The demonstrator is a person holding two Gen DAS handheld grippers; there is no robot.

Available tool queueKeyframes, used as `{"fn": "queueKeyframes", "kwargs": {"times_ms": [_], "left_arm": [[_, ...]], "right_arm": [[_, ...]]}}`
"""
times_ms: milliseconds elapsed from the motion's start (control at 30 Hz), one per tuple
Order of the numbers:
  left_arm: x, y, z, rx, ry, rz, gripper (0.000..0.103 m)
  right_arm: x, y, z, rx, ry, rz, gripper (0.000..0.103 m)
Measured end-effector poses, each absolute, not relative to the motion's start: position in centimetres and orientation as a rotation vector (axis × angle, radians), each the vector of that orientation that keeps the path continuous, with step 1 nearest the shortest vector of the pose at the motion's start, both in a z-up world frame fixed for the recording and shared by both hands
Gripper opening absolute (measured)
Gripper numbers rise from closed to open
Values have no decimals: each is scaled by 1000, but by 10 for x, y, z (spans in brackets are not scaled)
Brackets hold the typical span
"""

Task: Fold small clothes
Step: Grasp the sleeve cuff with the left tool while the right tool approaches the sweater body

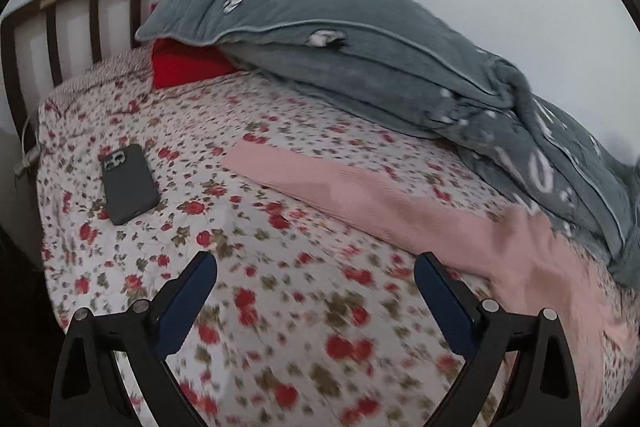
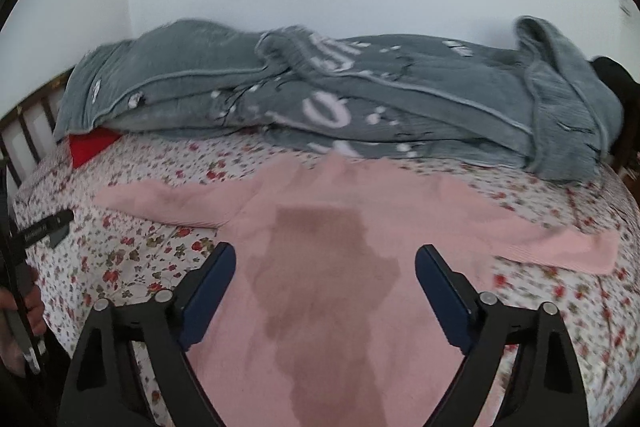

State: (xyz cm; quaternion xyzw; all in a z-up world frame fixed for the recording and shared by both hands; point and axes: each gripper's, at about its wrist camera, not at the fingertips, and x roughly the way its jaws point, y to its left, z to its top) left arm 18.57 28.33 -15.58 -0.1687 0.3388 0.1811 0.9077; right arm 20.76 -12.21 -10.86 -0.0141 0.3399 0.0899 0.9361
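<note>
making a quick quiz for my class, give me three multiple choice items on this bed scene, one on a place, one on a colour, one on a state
1. Where does the phone lie?
A. on the floral sheet
B. on the grey blanket
C. on the pink garment

2. What colour is the cushion under the grey blanket?
A. blue
B. red
C. yellow

3. How do both grippers stand?
A. shut on the pink garment
B. shut on the blanket
C. open, holding nothing

Key: 1 A, it rests on the floral sheet, apart from the pink garment. 2 B, plainly red. 3 C, left gripper and right gripper show wide, unfilled gaps.

Both tongs (image 1: 316,269) (image 2: 326,261) wide apart, unladen
</note>
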Motion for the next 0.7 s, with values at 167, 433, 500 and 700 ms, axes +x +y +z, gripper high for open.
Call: {"fn": "queueKeyframes", "kwargs": {"times_ms": [167, 433, 500, 700], "left_arm": [[206, 317, -181, -425, 686, 382, 95], [249, 368, -216, -493, 700, 436, 87], [260, 379, -222, -516, 701, 441, 85], [298, 405, -249, -611, 725, 443, 78]], "right_arm": [[234, -98, -141, -49, 742, 226, 82], [264, -95, -172, -67, 768, 200, 82], [271, -97, -174, -66, 768, 186, 82], [286, -103, -173, -67, 745, 146, 82]]}}
